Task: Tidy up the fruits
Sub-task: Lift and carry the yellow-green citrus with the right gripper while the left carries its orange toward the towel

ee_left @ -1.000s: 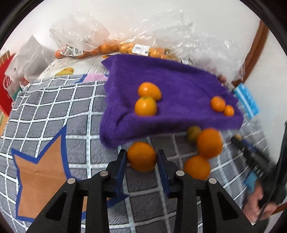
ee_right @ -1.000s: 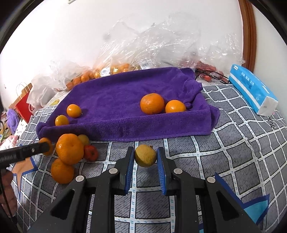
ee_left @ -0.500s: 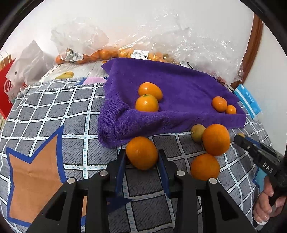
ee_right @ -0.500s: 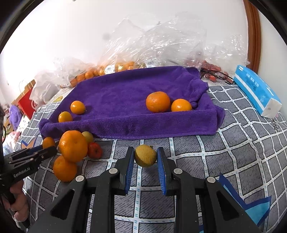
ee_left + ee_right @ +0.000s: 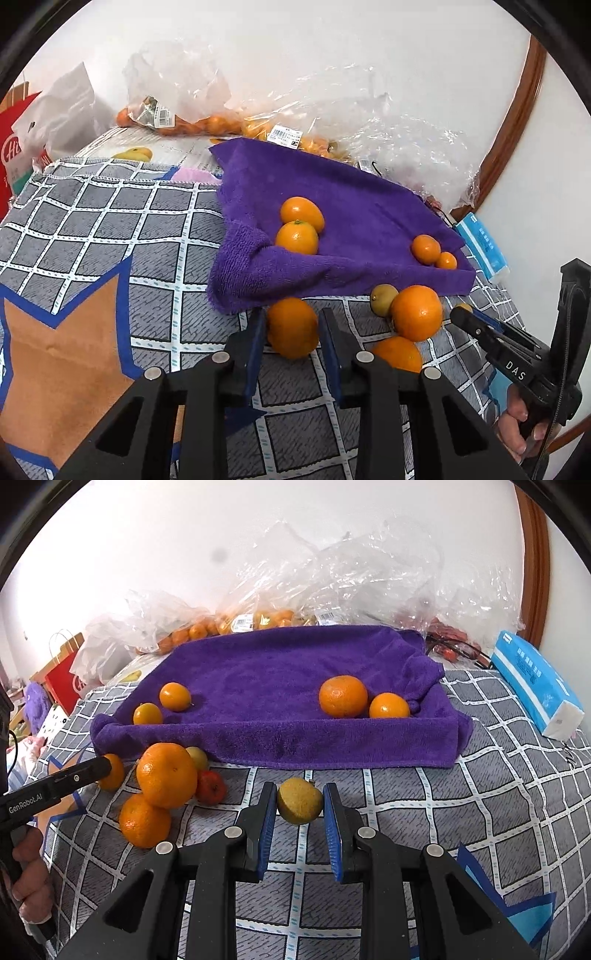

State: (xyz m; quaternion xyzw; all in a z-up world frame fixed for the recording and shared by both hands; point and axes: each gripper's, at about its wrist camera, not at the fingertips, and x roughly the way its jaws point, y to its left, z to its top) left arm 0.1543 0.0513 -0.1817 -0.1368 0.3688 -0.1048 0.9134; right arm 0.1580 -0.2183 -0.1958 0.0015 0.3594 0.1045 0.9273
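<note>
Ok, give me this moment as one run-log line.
left claw: shut on orange | right claw: shut on yellow fruit | purple towel: four fruits on it

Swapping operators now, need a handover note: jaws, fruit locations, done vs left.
Left gripper: jaws closed on an orange, just in front of the purple towel.
Right gripper: jaws around a yellow-green fruit; the right pad may not be touching it.
Done: four oranges on the towel, two at its left end, two at its right end.
Left: both held fruits, plus the loose pile on the quilt in front of the towel's left corner: two oranges, a small red fruit and a small yellowish one.
</note>
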